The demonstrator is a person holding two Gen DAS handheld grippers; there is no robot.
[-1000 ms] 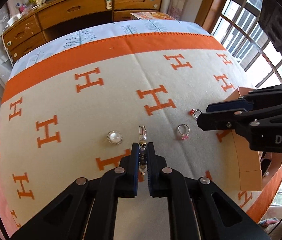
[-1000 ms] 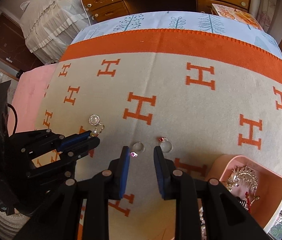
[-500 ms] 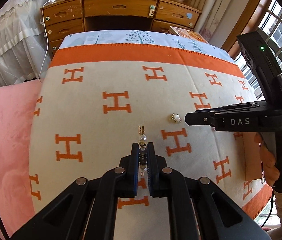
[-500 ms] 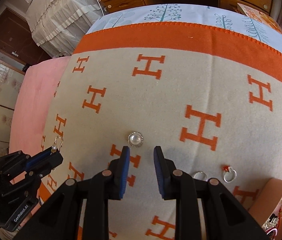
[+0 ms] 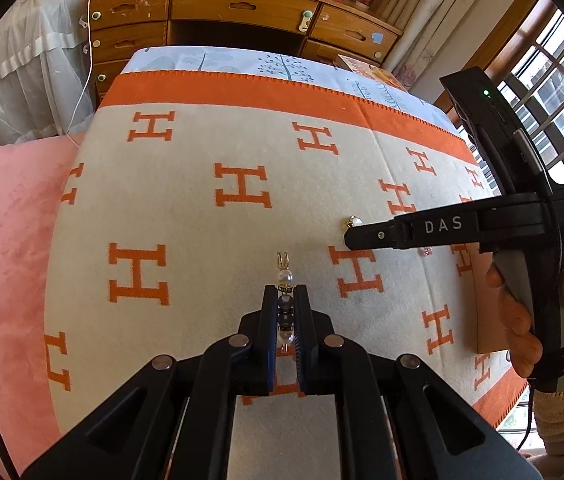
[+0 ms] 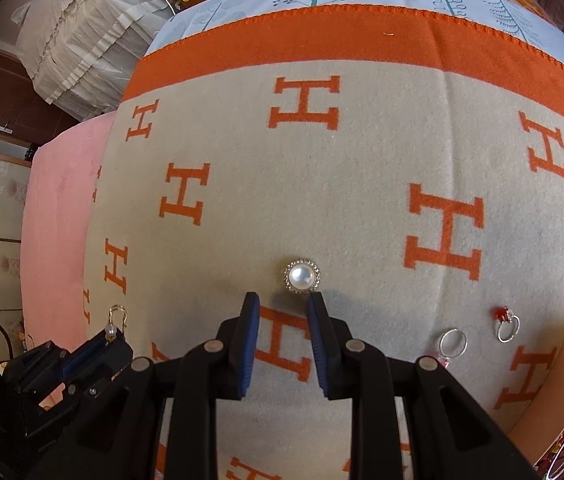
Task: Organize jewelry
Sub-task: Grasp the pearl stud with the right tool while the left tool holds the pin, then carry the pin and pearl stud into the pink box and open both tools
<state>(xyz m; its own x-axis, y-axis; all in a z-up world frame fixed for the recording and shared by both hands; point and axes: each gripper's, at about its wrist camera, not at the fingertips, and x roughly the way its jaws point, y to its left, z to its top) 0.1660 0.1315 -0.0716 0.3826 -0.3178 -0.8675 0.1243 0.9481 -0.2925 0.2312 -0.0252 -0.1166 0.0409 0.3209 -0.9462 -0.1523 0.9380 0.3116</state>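
Note:
My left gripper (image 5: 285, 292) is shut on a beaded pearl earring (image 5: 284, 278) with a gold hook, held above the blanket; it also shows in the right wrist view (image 6: 112, 330). My right gripper (image 6: 283, 304) is open and empty, its tips just short of a round pearl brooch (image 6: 301, 276) with a rhinestone rim lying on the blanket. In the left wrist view the right gripper (image 5: 351, 236) reaches in from the right beside the brooch (image 5: 353, 222). A silver ring with a pink stone (image 6: 451, 344) and a ring with a red stone (image 6: 505, 322) lie to the right.
A cream blanket (image 6: 361, 160) with orange H letters covers the bed. A peach-coloured tray (image 6: 553, 392) with jewelry stands at the right edge. A pink cover (image 5: 2, 260) lies to the left. A wooden desk with drawers (image 5: 222, 12) stands beyond the bed.
My right gripper has moved left and closer to the pearl brooch, still open. My left gripper has lifted and pulled back to the left with the earring in it.

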